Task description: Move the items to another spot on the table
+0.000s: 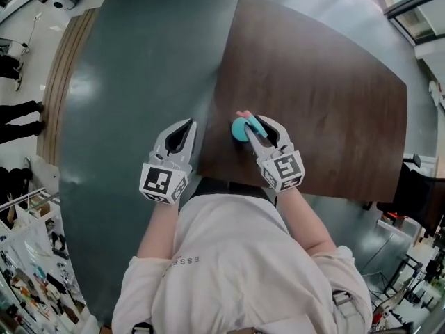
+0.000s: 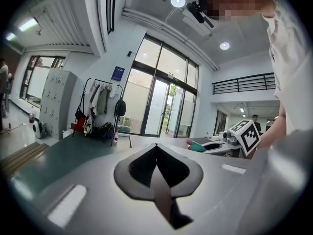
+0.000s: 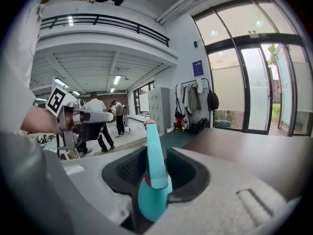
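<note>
A brown wood-grain tabletop (image 1: 327,96) stands on a smooth, dark grey-green floor (image 1: 125,82). A band of pale wooden boards (image 1: 66,68) runs along the floor's left edge. The walls are white. Tall glass doors and windows (image 2: 161,102) let in daylight, and round ceiling lights (image 2: 178,0) glow overhead. Near the glass stand grey lockers (image 2: 54,102) and a coat rack (image 2: 100,102) hung with jackets and bags. A railed balcony (image 2: 242,83) runs along the upper level. People (image 3: 96,117) stand far back in the room.
</note>
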A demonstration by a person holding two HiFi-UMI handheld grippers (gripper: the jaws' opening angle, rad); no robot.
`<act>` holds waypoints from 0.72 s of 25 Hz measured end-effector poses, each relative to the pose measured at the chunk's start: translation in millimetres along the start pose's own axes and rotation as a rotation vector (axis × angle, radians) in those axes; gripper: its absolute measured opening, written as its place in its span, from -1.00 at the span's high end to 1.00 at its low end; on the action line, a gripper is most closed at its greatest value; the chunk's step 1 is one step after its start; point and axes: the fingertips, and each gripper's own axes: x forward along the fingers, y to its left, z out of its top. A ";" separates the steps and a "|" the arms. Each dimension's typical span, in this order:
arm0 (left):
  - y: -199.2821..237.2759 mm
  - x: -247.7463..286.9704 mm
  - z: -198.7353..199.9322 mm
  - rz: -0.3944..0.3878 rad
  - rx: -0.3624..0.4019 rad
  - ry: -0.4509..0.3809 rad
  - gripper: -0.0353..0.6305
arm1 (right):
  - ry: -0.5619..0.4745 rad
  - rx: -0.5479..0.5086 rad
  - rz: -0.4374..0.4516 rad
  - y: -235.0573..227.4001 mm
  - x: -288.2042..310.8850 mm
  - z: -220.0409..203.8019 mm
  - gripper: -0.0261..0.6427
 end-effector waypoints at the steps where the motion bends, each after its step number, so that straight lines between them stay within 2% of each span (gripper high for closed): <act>1: 0.5 -0.3 1.7 -0.008 0.001 -0.001 0.84 | -0.004 0.009 -0.004 1.3 -1.3 1.6 0.58; 5: -7.5 4.4 10.3 -0.075 0.018 0.003 0.84 | -0.037 0.037 -0.049 -0.5 -12.0 12.9 0.59; 11: -41.8 14.3 12.6 -0.187 0.039 0.024 0.84 | -0.061 0.073 -0.168 -10.3 -44.5 13.8 0.61; 18: -161.8 48.5 3.9 -0.446 0.100 0.074 0.84 | -0.113 0.146 -0.383 -56.0 -149.4 -11.7 0.61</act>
